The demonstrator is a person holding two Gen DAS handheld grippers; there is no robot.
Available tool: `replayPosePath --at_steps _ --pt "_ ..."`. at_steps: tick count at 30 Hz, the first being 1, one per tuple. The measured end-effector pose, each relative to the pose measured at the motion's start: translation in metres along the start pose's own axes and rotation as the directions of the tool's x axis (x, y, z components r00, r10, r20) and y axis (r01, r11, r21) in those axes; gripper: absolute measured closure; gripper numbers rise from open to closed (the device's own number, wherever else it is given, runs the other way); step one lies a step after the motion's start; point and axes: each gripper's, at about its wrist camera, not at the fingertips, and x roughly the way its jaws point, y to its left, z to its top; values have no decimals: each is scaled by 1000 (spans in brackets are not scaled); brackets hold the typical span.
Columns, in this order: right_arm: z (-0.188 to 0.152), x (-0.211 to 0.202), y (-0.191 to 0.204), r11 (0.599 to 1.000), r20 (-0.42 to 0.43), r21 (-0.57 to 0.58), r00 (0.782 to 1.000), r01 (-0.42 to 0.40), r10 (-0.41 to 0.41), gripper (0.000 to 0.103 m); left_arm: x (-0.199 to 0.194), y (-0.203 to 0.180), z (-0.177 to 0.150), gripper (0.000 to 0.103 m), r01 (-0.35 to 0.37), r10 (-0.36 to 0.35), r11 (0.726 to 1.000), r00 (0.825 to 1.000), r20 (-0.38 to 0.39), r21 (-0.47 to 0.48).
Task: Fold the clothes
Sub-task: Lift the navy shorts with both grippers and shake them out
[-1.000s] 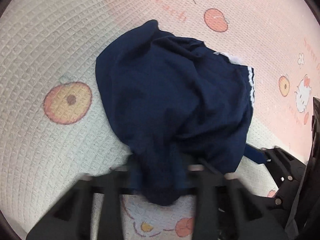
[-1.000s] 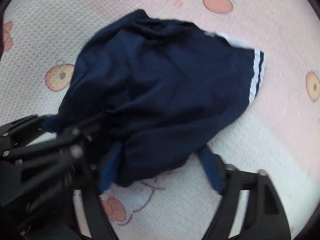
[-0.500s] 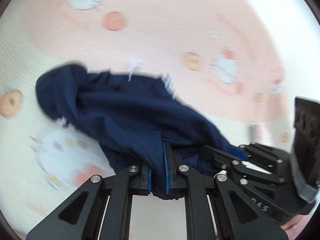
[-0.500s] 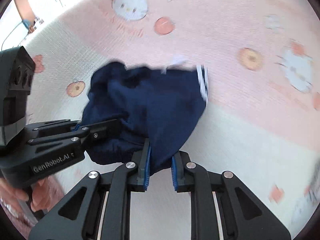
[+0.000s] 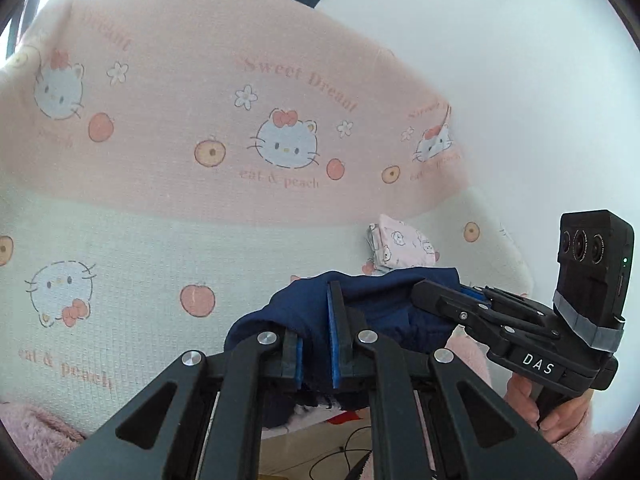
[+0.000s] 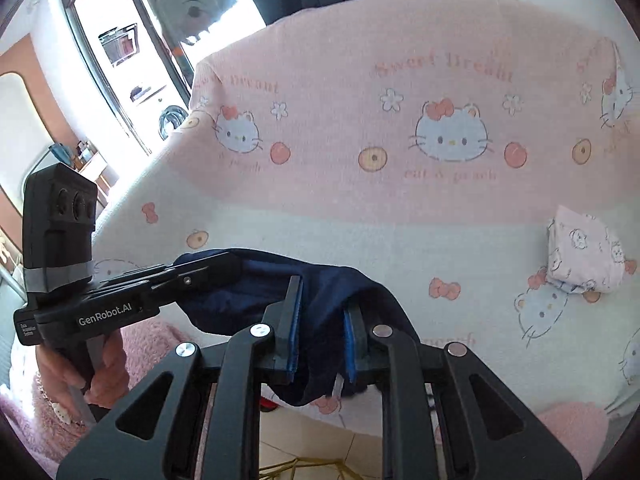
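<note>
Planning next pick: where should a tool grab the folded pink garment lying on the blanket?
Take the folded pink garment at its stacked edge on the left, where the layers show, coming in low along the blanket from that side. One pinch there likely catches all layers together.

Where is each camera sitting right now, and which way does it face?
Left wrist: on the left gripper, facing the pink blanket; the right gripper and its hand show at right.
Right wrist: on the right gripper, facing the blanket too; the left gripper shows at left.
Both share: the navy garment in both jaws, and the folded pink cloth.
</note>
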Motion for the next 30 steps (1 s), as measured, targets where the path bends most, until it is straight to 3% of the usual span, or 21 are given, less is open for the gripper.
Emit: replayPosePath --at_steps 2,4,6,9,11,14,15,20,24,27,30 --pt "-2 16 -8 999 -6 6 999 39 -39 84 -5 -8 -4 93 -28 29 1000 1000 -4 4" --pt "-8 44 -25 994 -39 26 994 102 -101 84 19 14 -13 93 -137 135 990 989 -56 -25" --pt "-17 73 -46 984 -93 53 982 168 -162 82 45 39 -22 93 -233 225 971 966 -127 -51" --pt "-40 101 -80 971 -203 109 961 212 -187 82 77 77 -40 92 -282 239 950 935 -264 -138" --pt "-52 110 -86 977 -243 128 961 168 -133 80 77 86 -48 90 -288 244 942 940 -239 -173" --pt "-69 118 -71 990 -302 114 952 81 -43 62 66 100 -55 56 -297 256 932 944 -206 -206" --pt "-73 123 -66 992 -322 116 947 52 -12 62 61 106 -58 48 -308 267 927 943 -199 -215" --pt "-82 156 -40 997 -362 66 932 41 -14 61 54 120 -58 48 -394 368 900 916 -158 -185" --pt "-78 186 -37 994 -398 4 912 108 -97 61 78 116 -65 48 -362 334 926 917 -218 -105" --pt "-77 204 -38 986 -424 -38 891 161 -162 53 103 116 -64 48 -399 374 915 896 -240 -61" --pt "-84 214 -43 988 -458 -7 878 156 -142 52 122 121 -52 48 -426 404 904 880 -247 -41"
